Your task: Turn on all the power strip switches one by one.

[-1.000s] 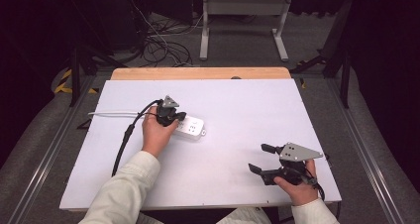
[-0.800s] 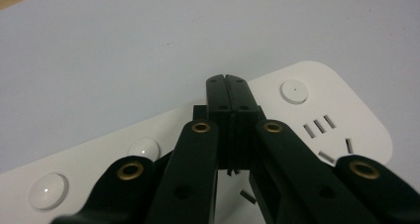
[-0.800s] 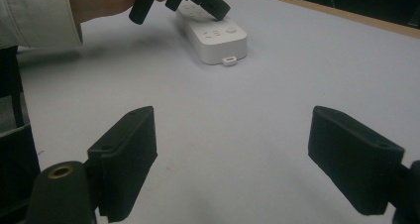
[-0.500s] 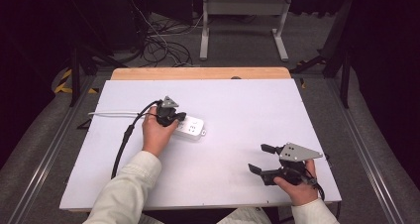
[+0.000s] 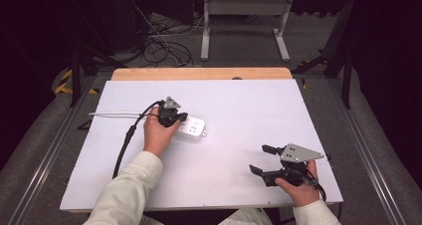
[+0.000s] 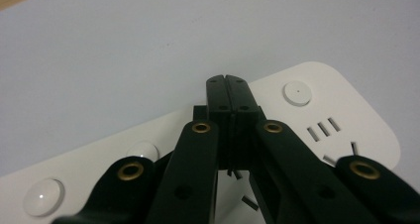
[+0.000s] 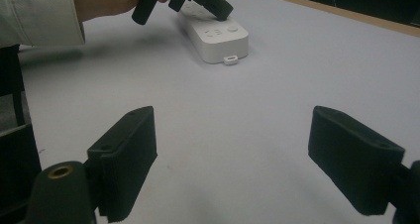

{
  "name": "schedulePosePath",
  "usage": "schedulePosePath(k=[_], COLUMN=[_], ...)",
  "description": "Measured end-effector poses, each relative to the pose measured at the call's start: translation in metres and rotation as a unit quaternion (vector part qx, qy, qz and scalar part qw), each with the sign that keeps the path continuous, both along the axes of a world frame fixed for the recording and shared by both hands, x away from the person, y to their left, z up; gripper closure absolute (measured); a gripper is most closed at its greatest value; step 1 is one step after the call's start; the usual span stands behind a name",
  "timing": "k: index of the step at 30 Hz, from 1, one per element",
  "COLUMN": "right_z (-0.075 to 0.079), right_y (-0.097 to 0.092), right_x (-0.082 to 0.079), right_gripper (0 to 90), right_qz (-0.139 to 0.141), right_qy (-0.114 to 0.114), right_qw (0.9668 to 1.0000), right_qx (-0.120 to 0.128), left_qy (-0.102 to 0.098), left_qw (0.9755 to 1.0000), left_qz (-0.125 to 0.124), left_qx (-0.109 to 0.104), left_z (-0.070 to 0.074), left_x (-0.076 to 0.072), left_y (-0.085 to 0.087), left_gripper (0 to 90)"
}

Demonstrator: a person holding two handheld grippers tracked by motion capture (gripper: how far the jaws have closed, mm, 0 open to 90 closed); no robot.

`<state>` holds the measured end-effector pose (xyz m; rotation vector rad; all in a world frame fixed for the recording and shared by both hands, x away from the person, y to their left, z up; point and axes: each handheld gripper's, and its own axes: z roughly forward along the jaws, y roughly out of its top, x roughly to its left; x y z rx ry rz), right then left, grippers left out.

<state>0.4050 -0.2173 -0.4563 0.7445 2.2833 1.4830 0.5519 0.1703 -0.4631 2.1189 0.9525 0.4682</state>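
Note:
A white power strip (image 5: 191,128) lies on the white table's left half, with round buttons and socket slots on its top (image 6: 317,110). My left gripper (image 5: 180,119) is shut, jaws pressed together with nothing between them, and its tip (image 6: 229,83) rests over the strip's top face. From the right gripper view, that same tip (image 7: 221,12) points down onto the strip (image 7: 218,35). My right gripper (image 5: 263,159) is held low near the table's front right, its jaws wide open over bare tabletop (image 7: 233,149).
The strip's white cord (image 5: 112,115) runs left along the table. A black cable (image 5: 124,145) trails from my left gripper toward the front edge. A wooden strip (image 5: 199,73) borders the table's far edge. Dark floor with cables and a metal stand lies beyond.

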Motion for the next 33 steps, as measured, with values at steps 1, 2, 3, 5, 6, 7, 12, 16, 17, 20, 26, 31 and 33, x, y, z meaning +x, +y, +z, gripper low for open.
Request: schedulePosePath(k=[1,2,3,5,6,7,12,16,17,20,26,31,33], right_z=[0.000,-0.001,-0.001,-0.001,-0.001,-0.001,-0.001,0.000,0.000,-0.001,-0.001,-0.001,-0.001], right_y=[0.000,-0.001,-0.001,-0.001,-0.001,-0.001,0.000,-0.001,-0.001,-0.001,-0.001,-0.001,-0.001], right_x=[0.000,0.001,0.001,0.002,0.003,0.003,0.002,0.002,0.002,0.002,0.002,0.002,0.002], right_gripper=[19.6,19.6,19.6,19.6,19.6,19.6,19.6,19.6,19.6,19.6,19.6,19.6,19.5], right_qz=[-0.001,-0.002,-0.002,-0.002,-0.003,-0.003,-0.001,-0.001,-0.001,0.000,-0.001,0.000,-0.001], right_qy=[0.000,0.000,0.000,0.001,0.001,0.001,0.002,-0.001,0.000,0.000,0.000,0.001,0.001], right_qw=[1.0000,1.0000,1.0000,1.0000,1.0000,1.0000,1.0000,1.0000,1.0000,1.0000,1.0000,1.0000,1.0000], right_qx=[0.001,0.002,0.002,0.000,0.000,0.000,0.000,0.002,0.002,0.002,0.001,0.000,0.000], left_qy=[-0.001,-0.006,-0.009,-0.012,-0.018,-0.018,-0.013,-0.008,-0.009,-0.003,0.004,0.011,0.012], left_qw=[1.0000,0.9999,0.9998,0.9996,0.9994,0.9993,0.9992,0.9990,0.9989,0.9985,0.9985,0.9985,0.9985], left_qz=[-0.003,-0.007,-0.010,-0.020,-0.024,-0.028,-0.033,-0.040,-0.044,-0.052,-0.053,-0.054,-0.053], left_qx=[-0.003,-0.008,-0.013,-0.017,-0.015,-0.017,-0.019,-0.017,-0.015,-0.018,-0.011,-0.004,-0.009], left_z=[0.004,0.008,0.012,0.021,0.024,0.027,0.026,0.021,0.020,0.015,0.007,0.002,0.000], left_x=[-0.001,-0.002,-0.003,-0.005,-0.006,-0.007,-0.009,-0.009,-0.009,-0.008,-0.007,-0.006,-0.006], left_y=[-0.001,-0.003,-0.005,-0.010,-0.011,-0.013,-0.017,-0.021,-0.022,-0.027,-0.029,-0.031,-0.030], left_gripper=[90.0,90.0,90.0,90.0,90.0,90.0,89.9,89.9,89.9,89.9,89.9,89.9,89.9])
